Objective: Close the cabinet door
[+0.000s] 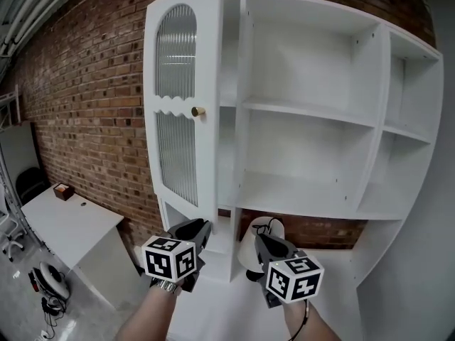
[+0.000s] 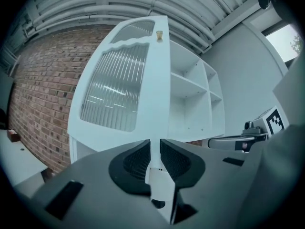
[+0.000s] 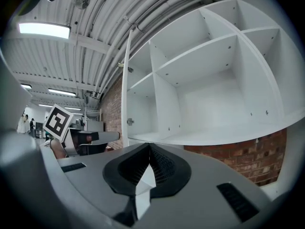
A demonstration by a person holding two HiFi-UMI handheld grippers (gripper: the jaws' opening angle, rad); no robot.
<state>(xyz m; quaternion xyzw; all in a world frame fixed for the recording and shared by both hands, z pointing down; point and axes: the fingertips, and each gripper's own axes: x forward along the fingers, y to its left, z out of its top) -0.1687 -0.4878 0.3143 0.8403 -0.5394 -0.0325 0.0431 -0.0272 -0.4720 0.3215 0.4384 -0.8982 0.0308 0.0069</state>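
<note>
A tall white cabinet point(image 1: 313, 62) with open shelves stands against a red brick wall point(image 1: 85, 84). Its door point(image 1: 181, 105) stands open on the left. The door has ribbed glass and a small gold knob point(image 1: 198, 111). Two grippers are low down in front. The left gripper point(image 1: 197, 227) is right by the door's bottom corner. The right gripper point(image 1: 264, 241) is beside it, under the lowest shelf. Far left is a white bench point(image 1: 71, 226) with a little brown box point(image 1: 63, 191) on it.
</note>
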